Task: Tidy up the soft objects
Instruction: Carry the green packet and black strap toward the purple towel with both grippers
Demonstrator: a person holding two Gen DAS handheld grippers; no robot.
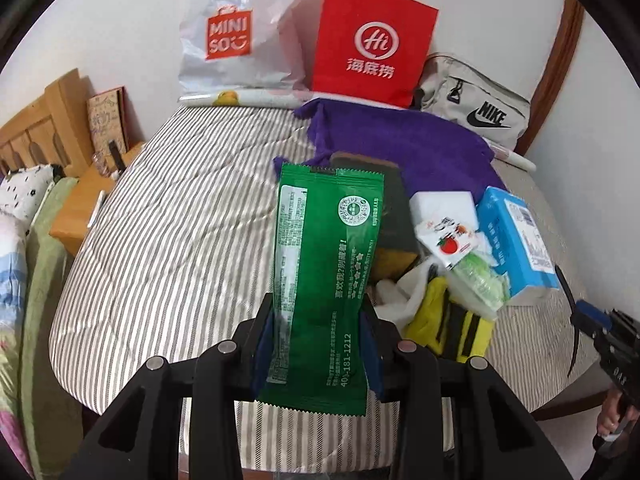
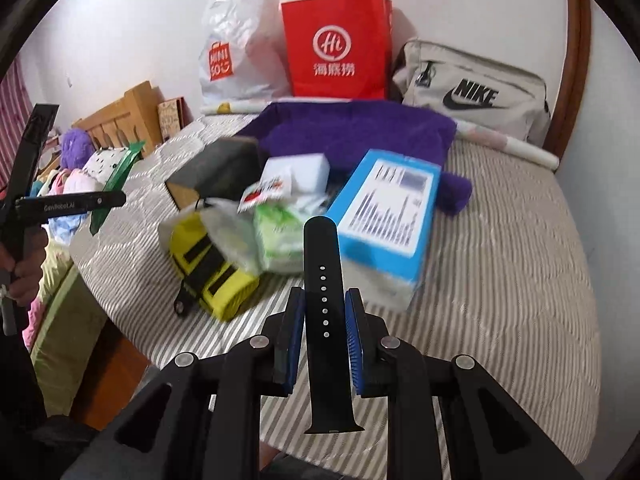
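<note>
My left gripper (image 1: 320,324) is shut on a green foil packet (image 1: 324,280) and holds it upright above the striped bed (image 1: 180,240). The packet also shows edge-on in the right wrist view (image 2: 120,176). My right gripper (image 2: 324,320) is shut on a black watch strap (image 2: 323,300) with several holes. A pile lies on the bed: a blue tissue pack (image 2: 384,216), a yellow and black pouch (image 2: 212,268), a green and white bag (image 2: 276,236), a white block (image 2: 300,172), a dark sponge (image 2: 216,172) and a purple towel (image 2: 352,136).
A white Miniso bag (image 1: 236,32), a red paper bag (image 1: 372,44) and a grey Nike bag (image 1: 476,104) lean on the wall behind the bed. A wooden nightstand (image 1: 92,200) and headboard stand at the left, with bedding below.
</note>
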